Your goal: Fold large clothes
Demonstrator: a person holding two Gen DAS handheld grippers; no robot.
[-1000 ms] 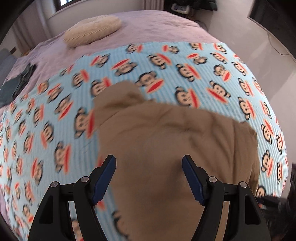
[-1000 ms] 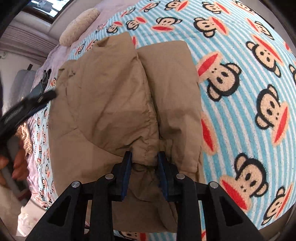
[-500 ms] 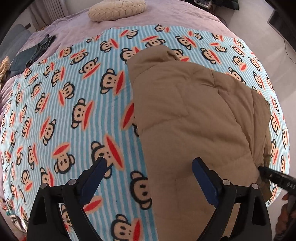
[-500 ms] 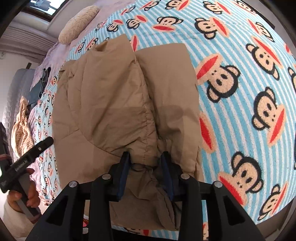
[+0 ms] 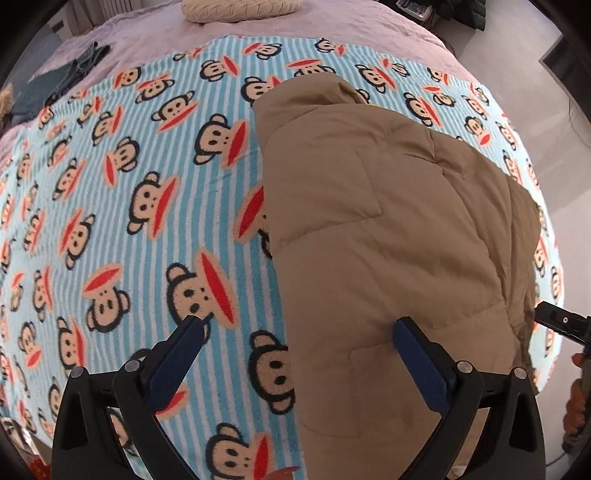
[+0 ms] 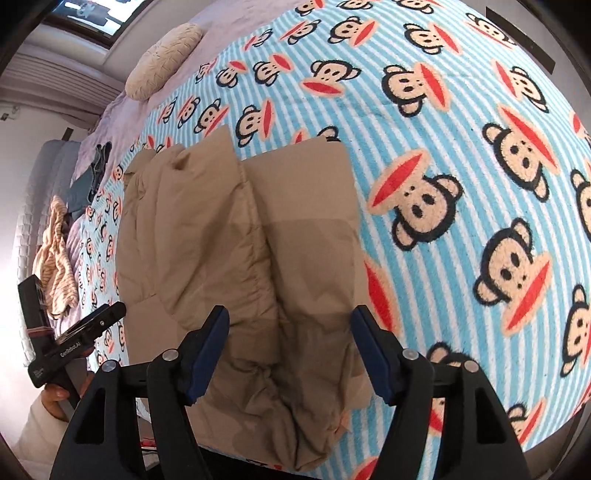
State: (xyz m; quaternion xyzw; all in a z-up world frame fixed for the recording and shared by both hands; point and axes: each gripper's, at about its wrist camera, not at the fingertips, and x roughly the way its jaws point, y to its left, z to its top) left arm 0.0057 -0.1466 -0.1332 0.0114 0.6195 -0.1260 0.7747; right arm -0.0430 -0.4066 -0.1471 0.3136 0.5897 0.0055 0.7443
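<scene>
The tan padded jacket (image 5: 388, 236) lies flat on the bed, on the right half of the blanket in the left wrist view and down the middle of the right wrist view, with its near end close to the bed's near edge. Its sides appear to be folded in toward the middle, so two long puffy panels meet along a gathered seam running from near to far; that narrow shape looks like a stage set up for a crosswise fold. The shell is smooth, matte and softly quilted, bunched into creases at the near end where the cloth piles up.

The right tongs (image 6: 290, 341) hang over that crumpled near end with their jaws opening; the cloth sits under and between the blue pads, but they do not press on it, so the jacket is released. The left tongs (image 5: 297, 332) are also opening and grasp nothing: they straddle the jacket's left edge, one pad over the blanket and the other over the tan cloth, seemingly placed to take that edge next.

Under the jacket lies a fleecy blanket (image 5: 122, 192) with pale blue and white stripes and a repeated monkey-face print. It covers a lilac bedspread (image 5: 332, 22). At the far end rests a cream textured cushion (image 5: 240, 9), and dark folded clothes (image 5: 70, 74) lie at the far left.
</scene>
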